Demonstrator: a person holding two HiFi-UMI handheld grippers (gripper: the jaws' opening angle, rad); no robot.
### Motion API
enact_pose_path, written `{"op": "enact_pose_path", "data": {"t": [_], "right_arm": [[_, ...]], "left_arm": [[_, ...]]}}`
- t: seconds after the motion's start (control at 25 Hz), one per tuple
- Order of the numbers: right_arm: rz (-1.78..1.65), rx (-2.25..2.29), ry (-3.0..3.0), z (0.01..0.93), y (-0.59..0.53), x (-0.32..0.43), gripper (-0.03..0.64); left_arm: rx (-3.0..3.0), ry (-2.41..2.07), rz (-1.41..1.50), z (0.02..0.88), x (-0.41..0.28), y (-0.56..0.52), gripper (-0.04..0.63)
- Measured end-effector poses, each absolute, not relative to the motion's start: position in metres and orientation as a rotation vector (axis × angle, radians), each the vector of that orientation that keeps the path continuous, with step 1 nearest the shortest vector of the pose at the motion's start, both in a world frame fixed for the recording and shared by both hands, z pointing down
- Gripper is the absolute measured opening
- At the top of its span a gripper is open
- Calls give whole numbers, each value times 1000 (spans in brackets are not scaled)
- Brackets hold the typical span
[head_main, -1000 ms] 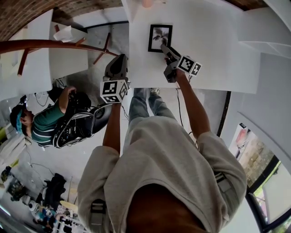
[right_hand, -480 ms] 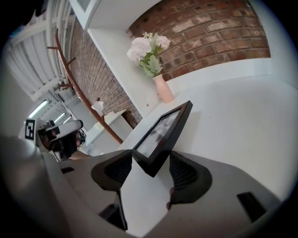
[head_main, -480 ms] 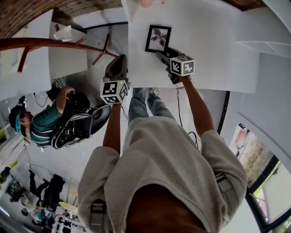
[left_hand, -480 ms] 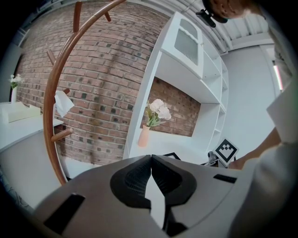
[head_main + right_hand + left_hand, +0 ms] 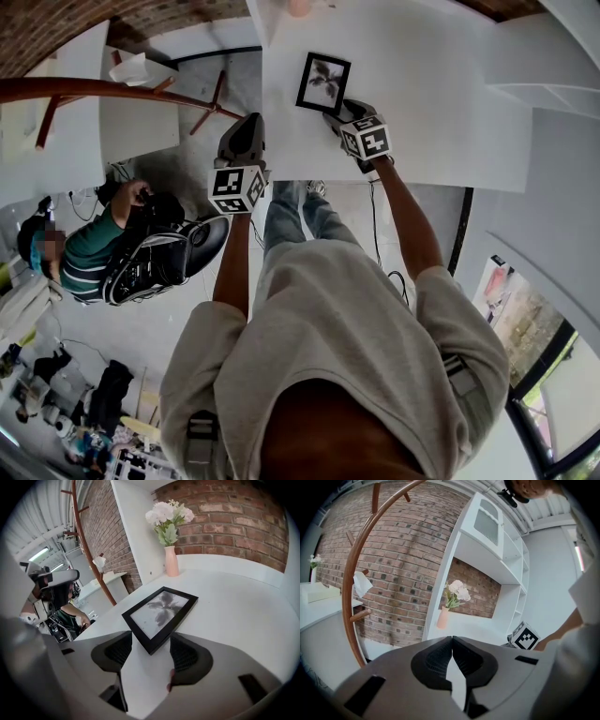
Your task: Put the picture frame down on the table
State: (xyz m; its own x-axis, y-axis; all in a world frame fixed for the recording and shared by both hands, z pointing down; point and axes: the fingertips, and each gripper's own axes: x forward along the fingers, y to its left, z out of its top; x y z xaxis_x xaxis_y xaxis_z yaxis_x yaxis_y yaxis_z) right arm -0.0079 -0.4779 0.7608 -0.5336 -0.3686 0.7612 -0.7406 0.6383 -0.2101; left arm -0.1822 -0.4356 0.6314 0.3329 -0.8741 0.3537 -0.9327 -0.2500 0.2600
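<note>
Left gripper (image 5: 452,641): we hold it with jaws together, empty, pointing slightly down.
Right gripper (image 5: 151,649): jaws wide, just been opening; the frame (image 5: 161,610) corner lies between them, not pressed.
Arms: left arm (image 5: 232,272) and right arm (image 5: 405,220) both stretched forward.

The black picture frame (image 5: 323,83) (image 5: 160,612), holding a grey plant print, lay flat, face up, near the white bench's (image 5: 441,103) left edge.
</note>
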Motion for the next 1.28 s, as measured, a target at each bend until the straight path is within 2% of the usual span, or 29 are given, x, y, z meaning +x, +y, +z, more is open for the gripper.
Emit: {"op": "enact_pose_path", "data": {"t": [0.4, 0.48, 0.76, 1.28], "right_arm": [[672, 912, -2180, 752, -476, -3, 262], [655, 953, -2189, 745, -478, 0, 225], [582, 1071, -2217, 721, -479, 10, 32], [527, 1202, -2366, 656, -465, 19, 25]], "left_arm": [[2193, -1598, 188, 624, -178, -435, 17], [2196, -1601, 188, 622, -177, -434, 17], [2220, -1608, 186, 609, -169, -431, 17], [2248, -1642, 187, 583, -159, -412, 17]]}}
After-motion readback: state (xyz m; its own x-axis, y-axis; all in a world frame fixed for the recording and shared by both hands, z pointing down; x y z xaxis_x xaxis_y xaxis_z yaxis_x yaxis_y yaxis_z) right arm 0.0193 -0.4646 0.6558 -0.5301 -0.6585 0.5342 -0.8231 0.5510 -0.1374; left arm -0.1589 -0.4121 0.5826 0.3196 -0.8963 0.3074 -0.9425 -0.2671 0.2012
